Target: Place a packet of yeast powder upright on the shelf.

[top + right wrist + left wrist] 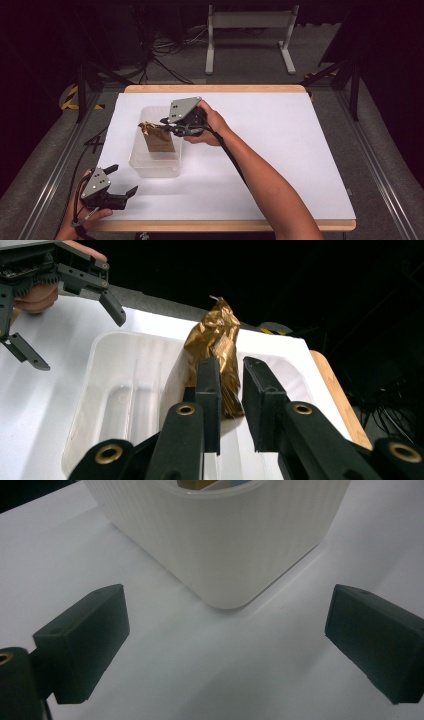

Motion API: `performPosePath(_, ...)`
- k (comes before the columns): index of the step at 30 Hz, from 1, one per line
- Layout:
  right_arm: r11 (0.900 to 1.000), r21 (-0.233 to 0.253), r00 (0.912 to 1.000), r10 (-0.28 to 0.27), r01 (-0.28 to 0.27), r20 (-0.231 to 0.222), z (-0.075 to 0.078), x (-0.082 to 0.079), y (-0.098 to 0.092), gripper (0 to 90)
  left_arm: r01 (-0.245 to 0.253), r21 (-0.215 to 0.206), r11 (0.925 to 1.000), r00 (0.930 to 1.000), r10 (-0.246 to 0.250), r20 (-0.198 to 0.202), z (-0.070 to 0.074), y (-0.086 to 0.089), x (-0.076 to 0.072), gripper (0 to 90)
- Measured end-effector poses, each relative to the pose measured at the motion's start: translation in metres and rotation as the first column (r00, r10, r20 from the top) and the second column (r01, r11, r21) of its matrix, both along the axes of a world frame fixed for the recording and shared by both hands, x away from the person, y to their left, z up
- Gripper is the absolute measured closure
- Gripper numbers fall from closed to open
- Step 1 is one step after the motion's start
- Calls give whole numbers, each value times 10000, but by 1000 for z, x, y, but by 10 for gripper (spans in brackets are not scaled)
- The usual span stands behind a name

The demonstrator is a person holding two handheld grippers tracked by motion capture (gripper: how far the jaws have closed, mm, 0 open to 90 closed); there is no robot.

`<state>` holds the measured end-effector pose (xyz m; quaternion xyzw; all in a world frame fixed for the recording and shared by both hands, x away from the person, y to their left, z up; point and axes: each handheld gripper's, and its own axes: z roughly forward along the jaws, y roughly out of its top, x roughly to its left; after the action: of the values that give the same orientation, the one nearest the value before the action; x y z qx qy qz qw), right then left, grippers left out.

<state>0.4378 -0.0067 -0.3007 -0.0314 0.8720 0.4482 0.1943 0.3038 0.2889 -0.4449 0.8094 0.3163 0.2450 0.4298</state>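
Two grippers are in use at the white table (280, 150). The right gripper (165, 127) is over the clear plastic tub (140, 160), its jaws nearly closed on the upper part of a gold foil packet (152, 132). The packet stands roughly upright inside the tub, its crumpled top above the rim and leaning toward the tub's left wall. In the right gripper view the packet (217, 355) sits between the two black jaws. The left gripper (122, 182) is low at the table's near left corner, jaws spread wide and holding nothing, just short of the tub's near corner (225, 555).
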Motion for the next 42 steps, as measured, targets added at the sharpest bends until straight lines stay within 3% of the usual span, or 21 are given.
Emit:
performPosePath(10,9982,-52,9982,-595,596,112,4,-8,-15,721,-32,50,10000,10000,32,3,-1,-1,3,50)
performPosePath(20,9897,-266,9898,-1401,1408,272,3,-16,-29,653,-10,114,9999,10000,10,12,0,0,4,50)
performPosePath(33,9620,-624,9637,-2635,2659,437,5,-24,-64,575,118,189,9998,9999,-119,65,1,-3,4,52)
performPosePath(42,9468,-734,9489,-3094,3135,622,6,-33,-86,541,82,165,9998,10000,-82,44,2,-4,4,52)
